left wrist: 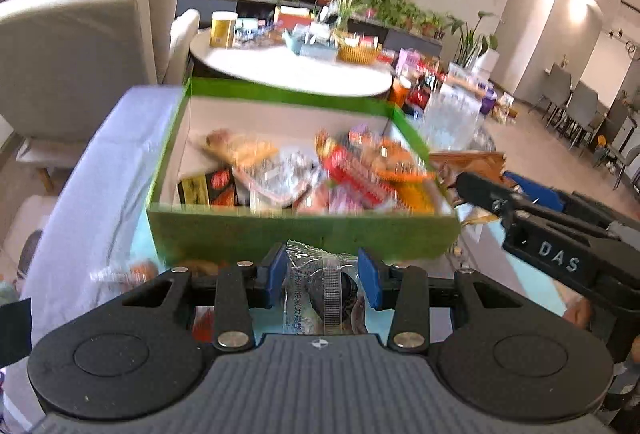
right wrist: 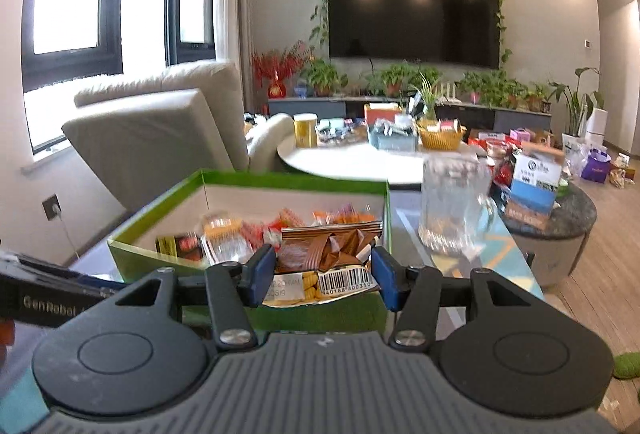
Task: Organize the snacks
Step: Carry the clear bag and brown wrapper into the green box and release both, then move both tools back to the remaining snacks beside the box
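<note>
From the left wrist camera, the left gripper (left wrist: 322, 280) has its two blue pads (left wrist: 269, 280) pressed against the sides of a clear-wrapped snack packet (left wrist: 320, 294) with a dark round piece inside. The packet's long axis runs along the fingers, its crimped end pointing forward toward the green box (left wrist: 280, 230). The box stands just ahead on a glass-topped table (left wrist: 532, 266), open, its near wall between the packet and the heap of mixed snack packs inside; these are too blurred to count. The right gripper (left wrist: 500, 202) reaches in from the right, beside the box's right corner. One glass mug (left wrist: 452, 122) stands beyond the box.

From the right wrist camera, the right gripper (right wrist: 323, 274) clamps a brown foil snack bag (right wrist: 328, 254) between its pads. The bag lies crosswise, its sealed top edge facing away over the green box (right wrist: 256, 180), barcode end toward the camera. The glass mug (right wrist: 454, 206) stands right of the box, clear of it. A round white table (right wrist: 352, 162) and one television (right wrist: 414, 16) lie farther back.
</note>
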A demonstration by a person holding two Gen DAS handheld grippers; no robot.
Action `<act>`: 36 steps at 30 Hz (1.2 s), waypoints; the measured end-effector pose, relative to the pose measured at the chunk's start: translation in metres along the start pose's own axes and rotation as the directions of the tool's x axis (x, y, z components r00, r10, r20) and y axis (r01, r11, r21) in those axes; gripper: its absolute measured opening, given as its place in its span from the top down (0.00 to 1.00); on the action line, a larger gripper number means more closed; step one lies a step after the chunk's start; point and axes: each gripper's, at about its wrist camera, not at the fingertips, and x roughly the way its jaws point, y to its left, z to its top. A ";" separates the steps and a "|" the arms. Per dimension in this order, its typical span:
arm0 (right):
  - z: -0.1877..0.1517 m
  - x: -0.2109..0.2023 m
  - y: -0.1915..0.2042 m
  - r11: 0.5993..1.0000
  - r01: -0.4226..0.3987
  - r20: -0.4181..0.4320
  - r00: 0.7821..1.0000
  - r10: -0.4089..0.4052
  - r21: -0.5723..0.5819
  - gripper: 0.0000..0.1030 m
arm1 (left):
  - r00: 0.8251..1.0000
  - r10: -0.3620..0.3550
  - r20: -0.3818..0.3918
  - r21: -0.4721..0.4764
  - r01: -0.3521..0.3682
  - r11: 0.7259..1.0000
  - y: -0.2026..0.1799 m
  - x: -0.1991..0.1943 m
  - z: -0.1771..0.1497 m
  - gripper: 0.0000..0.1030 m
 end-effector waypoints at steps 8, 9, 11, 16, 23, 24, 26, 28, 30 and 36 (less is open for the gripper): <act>0.015 0.026 0.000 0.997 -0.024 -0.029 0.999 0.026 0.072 0.49 | 0.991 0.042 0.126 -0.017 -0.041 0.999 0.008 0.002 0.033 0.64; 0.016 0.028 0.001 0.997 -0.026 -0.027 0.999 0.028 0.069 0.49 | 0.989 0.049 0.138 -0.016 -0.047 0.999 0.008 0.005 0.034 0.64; 0.019 0.032 0.004 0.998 -0.028 -0.023 0.999 0.030 0.063 0.49 | 0.986 0.062 0.157 -0.010 -0.061 0.998 0.006 0.013 0.037 0.64; 0.030 0.040 0.006 0.998 -0.026 0.003 1.000 0.026 0.055 0.49 | 0.980 0.057 0.189 -0.009 -0.056 0.998 0.006 0.032 0.045 0.64; 0.045 0.063 0.003 0.998 -0.021 0.012 1.000 0.020 0.066 0.49 | 0.976 0.091 0.200 0.002 -0.093 0.996 0.025 0.048 0.068 0.64; 0.046 0.066 0.005 0.998 -0.023 0.012 1.000 0.022 0.065 0.49 | 0.976 0.095 0.197 0.006 -0.098 0.995 0.026 0.050 0.070 0.64; 0.047 0.073 0.007 0.997 -0.027 0.010 1.000 0.027 0.065 0.49 | 0.978 0.095 0.188 0.016 -0.100 0.995 0.028 0.056 0.072 0.63; 0.048 0.082 0.009 0.997 -0.032 -0.001 0.999 0.032 0.070 0.49 | 0.980 0.092 0.175 0.021 -0.097 0.995 0.029 0.061 0.073 0.64; 0.047 0.093 0.011 0.997 -0.029 -0.021 0.999 0.031 0.073 0.49 | 0.986 0.087 0.143 0.033 -0.093 0.995 0.030 0.070 0.074 0.61; 0.039 0.104 0.009 0.995 0.005 -0.064 0.998 0.001 0.103 0.49 | 0.985 0.105 0.137 0.043 -0.112 0.993 0.034 0.072 0.067 0.50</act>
